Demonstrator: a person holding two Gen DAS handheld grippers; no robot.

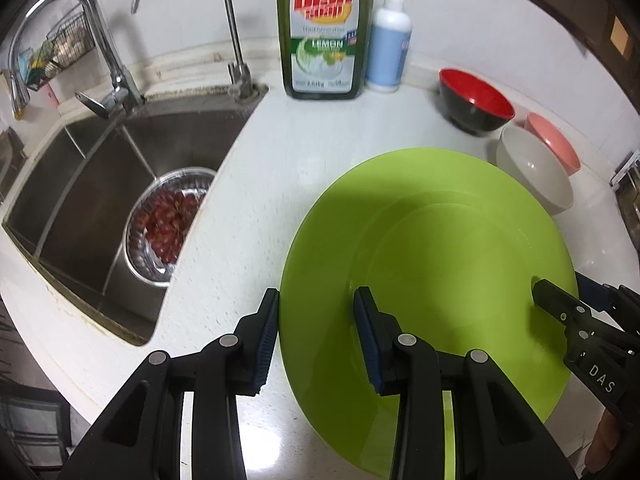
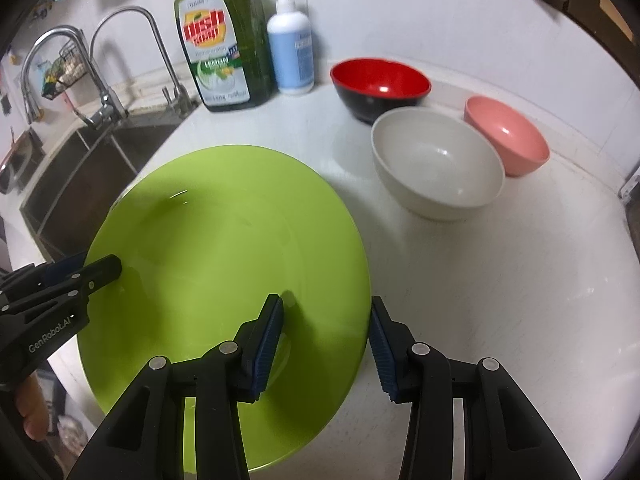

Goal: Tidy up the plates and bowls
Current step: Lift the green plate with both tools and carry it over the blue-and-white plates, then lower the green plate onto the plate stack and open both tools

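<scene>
Both tools (image 1: 316, 336) (image 2: 326, 344) gape, straddling the green plate's (image 1: 432, 264) rims—3 bowls (image 2: 436, 160) empty.

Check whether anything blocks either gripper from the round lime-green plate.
Nothing visible does. The left gripper and right gripper, both open, already straddle opposite rims of the round lime-green plate, no object between.

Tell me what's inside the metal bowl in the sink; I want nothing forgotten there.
The metal bowl holds red grapes, seen from the left wrist view. The counter edge covers the bowl's right side, and whatever lies beneath the fruit is hidden.
</scene>
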